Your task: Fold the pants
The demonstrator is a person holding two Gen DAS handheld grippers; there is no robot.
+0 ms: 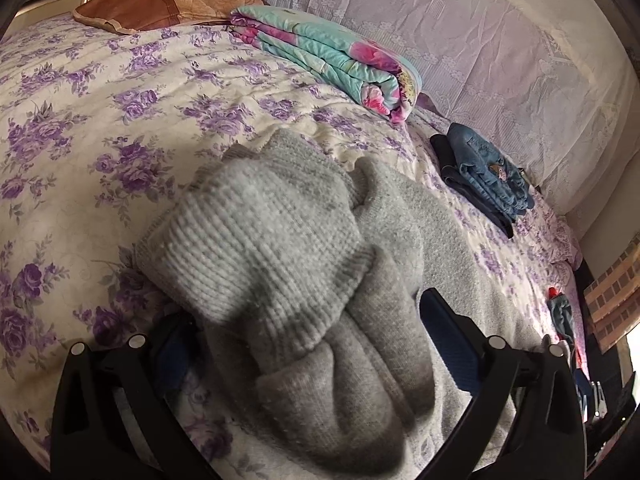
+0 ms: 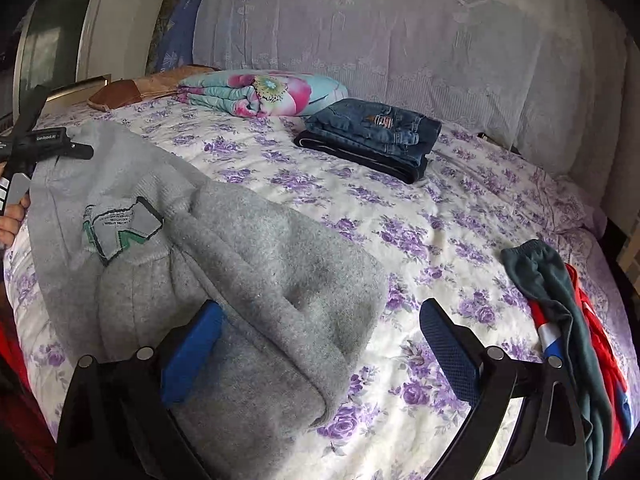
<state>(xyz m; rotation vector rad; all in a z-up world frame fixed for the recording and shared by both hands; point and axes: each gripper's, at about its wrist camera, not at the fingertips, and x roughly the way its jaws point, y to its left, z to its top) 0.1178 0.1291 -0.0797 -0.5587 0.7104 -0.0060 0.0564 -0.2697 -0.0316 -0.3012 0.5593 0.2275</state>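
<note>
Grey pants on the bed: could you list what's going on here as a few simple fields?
surface: bed with purple-flower cover
being folded: grey pants, bunched up
left hand-held gripper: open, around the pants
right hand-held gripper: open, over the pants' edge
already folded: jeans, stacked on a dark garment
waiting: clothes pile at the right
also there: folded quilt

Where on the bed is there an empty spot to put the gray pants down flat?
The widest bare patch of bedspread lies between the gray pants, the folded jeans and the red and teal clothes. More bare cover lies between the pants and the brown pillow. It is crowded near the floral quilt and jeans.
</note>
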